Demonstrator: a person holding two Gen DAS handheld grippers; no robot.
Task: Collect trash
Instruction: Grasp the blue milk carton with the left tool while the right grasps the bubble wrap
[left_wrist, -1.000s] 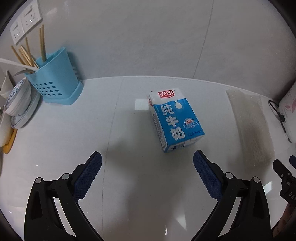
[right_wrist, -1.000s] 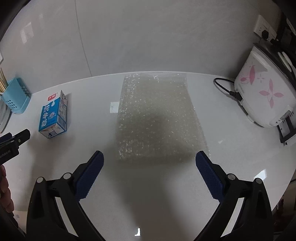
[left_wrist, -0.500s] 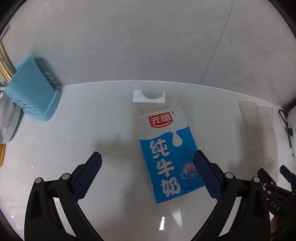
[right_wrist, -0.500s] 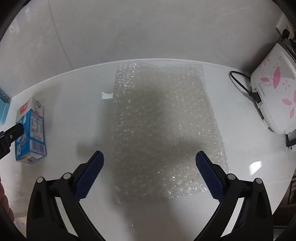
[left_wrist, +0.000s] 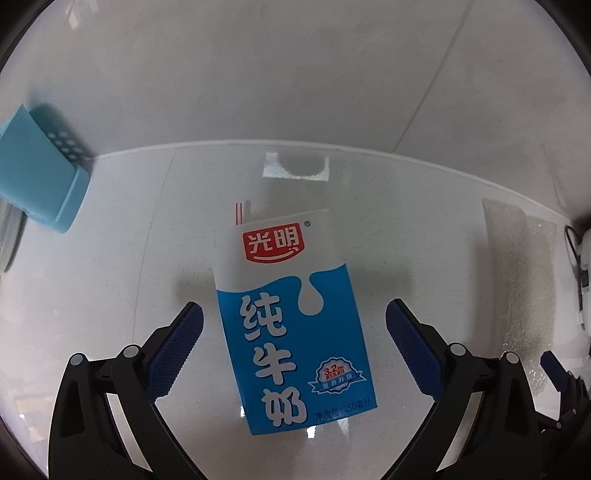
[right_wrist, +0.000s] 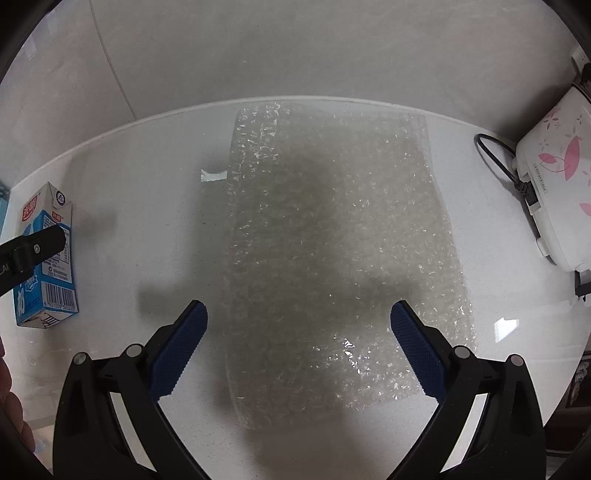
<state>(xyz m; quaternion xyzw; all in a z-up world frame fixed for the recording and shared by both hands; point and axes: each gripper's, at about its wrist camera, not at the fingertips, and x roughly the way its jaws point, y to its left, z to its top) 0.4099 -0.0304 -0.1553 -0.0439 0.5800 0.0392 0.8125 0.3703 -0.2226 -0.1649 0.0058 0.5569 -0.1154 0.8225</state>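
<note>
A blue and white milk carton (left_wrist: 291, 325) lies flat on the white counter, its red logo toward the wall. My left gripper (left_wrist: 294, 317) is open and straddles the carton's lower half, with a gap on each side between the blue pads and the carton. The right wrist view shows the same carton (right_wrist: 46, 258) at far left, with a black finger of the left gripper over it. A clear bubble wrap sheet (right_wrist: 332, 251) lies flat on the counter. My right gripper (right_wrist: 298, 317) hangs open over the sheet's near end, a pad near each long edge.
A light blue utensil holder (left_wrist: 35, 181) stands at the back left by the wall. A white rice cooker (right_wrist: 554, 177) with pink flowers and a black cord (right_wrist: 498, 158) sits at the right. The bubble wrap (left_wrist: 521, 280) lies right of the carton. A hand (right_wrist: 7, 391) shows at lower left.
Both grippers have moved forward and lower. The carton now sits between the left gripper's pads. The bubble wrap's near end has come between the right gripper's pads. Both stayed open.
</note>
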